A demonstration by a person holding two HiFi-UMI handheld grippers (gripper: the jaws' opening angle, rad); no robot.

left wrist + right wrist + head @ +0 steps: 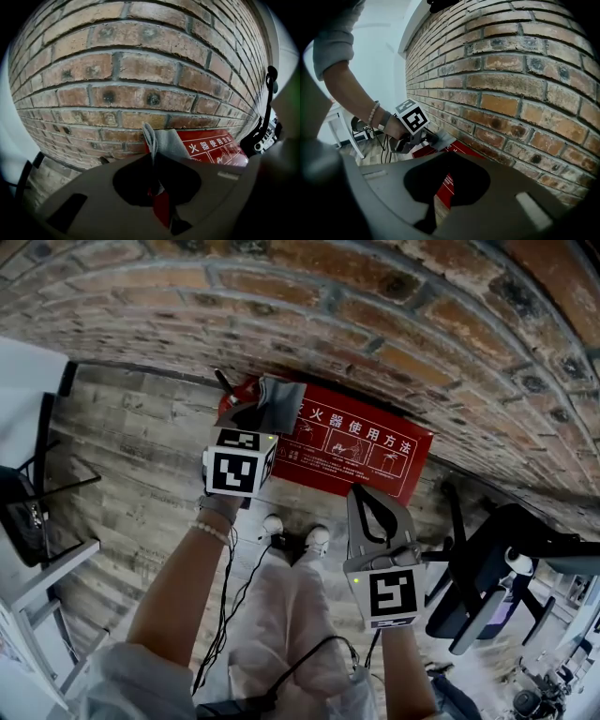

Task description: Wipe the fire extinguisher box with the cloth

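left gripper view: left hand-held gripper (154,154) clamps cloth (165,140), box (216,150) half-hidden; right one (449,154) closed.

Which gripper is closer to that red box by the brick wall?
Left. The left gripper holds a grey cloth at the left end of the red box; the right gripper hangs short of its near edge.

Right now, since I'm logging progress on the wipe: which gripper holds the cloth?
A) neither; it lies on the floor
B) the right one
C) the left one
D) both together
C: the left gripper is shut on the grey cloth by the red box, while the right gripper is shut with nothing between its jaws.
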